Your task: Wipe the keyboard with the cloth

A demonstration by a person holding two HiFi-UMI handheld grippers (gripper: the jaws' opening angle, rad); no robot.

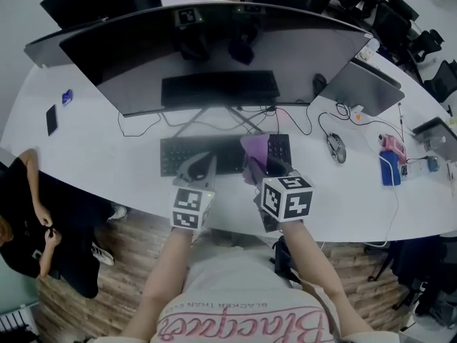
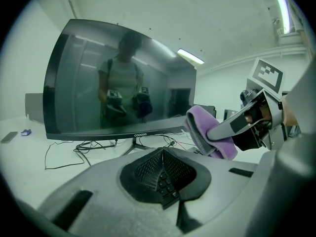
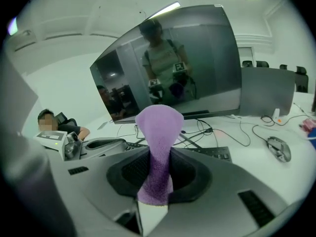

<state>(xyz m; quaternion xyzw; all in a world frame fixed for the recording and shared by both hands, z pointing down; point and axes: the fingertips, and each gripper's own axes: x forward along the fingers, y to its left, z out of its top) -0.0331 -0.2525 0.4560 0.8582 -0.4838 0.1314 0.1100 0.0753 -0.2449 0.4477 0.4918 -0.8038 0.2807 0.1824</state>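
Note:
A black keyboard (image 1: 214, 154) lies on the white desk (image 1: 100, 156) in front of the monitor stand. My right gripper (image 1: 257, 167) is shut on a purple cloth (image 1: 254, 148), which hangs over the keyboard's right half. In the right gripper view the cloth (image 3: 158, 132) stands up from between the jaws of the right gripper (image 3: 155, 181), with keyboard keys (image 3: 217, 153) behind. My left gripper (image 1: 206, 163) hovers over the keyboard's left-centre, its jaws shut with nothing held. The left gripper view shows its pads meeting (image 2: 162, 154) and the cloth (image 2: 205, 127) to the right.
A big curved monitor (image 1: 214, 48) stands behind the keyboard, with cables around its stand. A mouse (image 1: 336, 147), a grey laptop (image 1: 363, 84) and blue and pink items (image 1: 389, 161) lie right. A phone (image 1: 51, 118) lies far left. A person (image 1: 28, 220) sits lower left.

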